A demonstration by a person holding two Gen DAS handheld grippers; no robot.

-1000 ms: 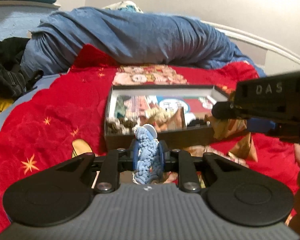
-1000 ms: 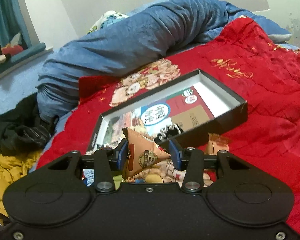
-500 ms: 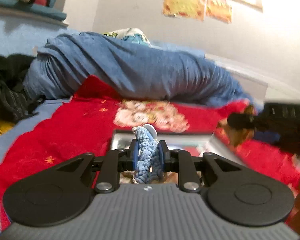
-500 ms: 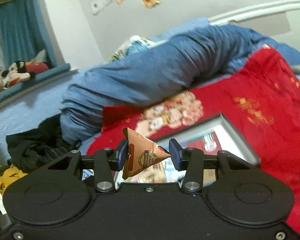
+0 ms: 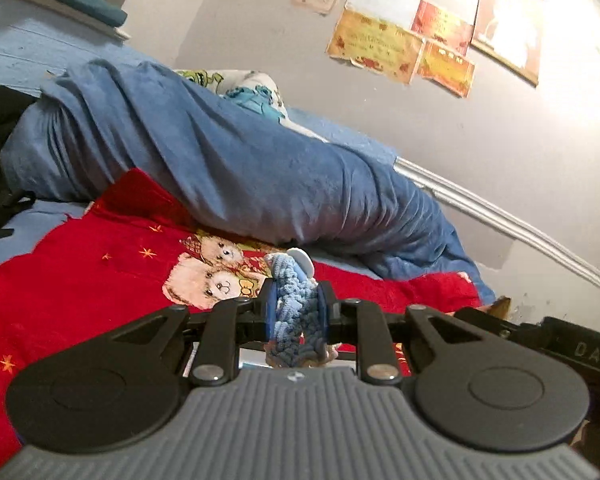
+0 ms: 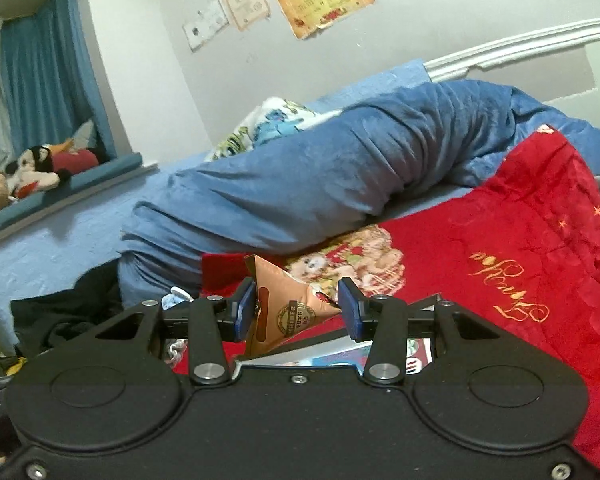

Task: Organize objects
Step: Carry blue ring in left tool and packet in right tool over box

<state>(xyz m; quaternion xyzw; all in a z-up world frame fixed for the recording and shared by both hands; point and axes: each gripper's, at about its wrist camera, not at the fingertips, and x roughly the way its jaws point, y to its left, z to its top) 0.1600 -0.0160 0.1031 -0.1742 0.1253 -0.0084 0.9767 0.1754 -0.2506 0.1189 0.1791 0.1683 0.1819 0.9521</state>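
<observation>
Jaws of the left gripper clamp a blue crocheted piece at 12 o'clock, above the red blanket. Right gripper pinches a triangular packet; box edge peeks at 6 o'clock. Both items seemingly await placing.

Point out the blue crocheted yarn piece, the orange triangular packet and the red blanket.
Blue crocheted yarn piece [image 5: 296, 312], left wrist view, braided middle.
Orange triangular paper packet [image 6: 286, 300], right wrist view, front face.
Red plush blanket [image 6: 540, 240], right wrist view, bare stretch.

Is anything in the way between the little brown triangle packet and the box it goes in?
Nothing visible. The right gripper holds the triangle packet right over the box, whose edge peeks out just below.
</observation>
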